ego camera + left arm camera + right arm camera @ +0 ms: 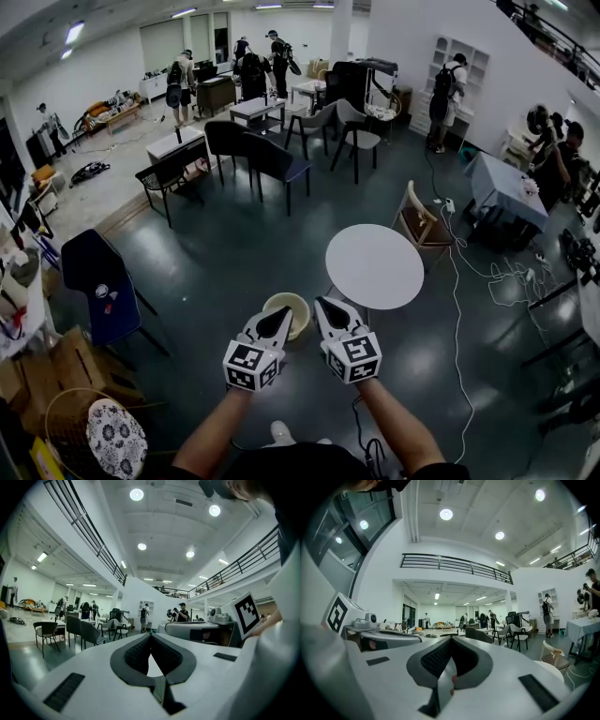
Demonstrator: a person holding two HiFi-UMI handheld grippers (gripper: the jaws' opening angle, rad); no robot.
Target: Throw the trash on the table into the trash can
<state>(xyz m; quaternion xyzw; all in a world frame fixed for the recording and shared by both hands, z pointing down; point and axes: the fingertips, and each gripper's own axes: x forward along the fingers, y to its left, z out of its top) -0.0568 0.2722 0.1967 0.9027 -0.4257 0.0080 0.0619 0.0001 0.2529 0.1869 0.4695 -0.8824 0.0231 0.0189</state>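
Both forearms reach forward, holding the left gripper [279, 315] and the right gripper [321, 304] level and side by side, each with its jaws pressed together. The trash can [300, 306] stands on the floor by the round table's [375, 265] near-left edge; its contents cannot be made out. Only the gripper views show the balcony railing [454, 564].

Dark glossy floor [225, 272]; white walls [94, 75]. Dark chairs [267, 159] far centre, blue chair [98, 281] near left. Round ceiling lights [136, 494]; railed balcony [454, 564] above. White cable [457, 281] trails right.
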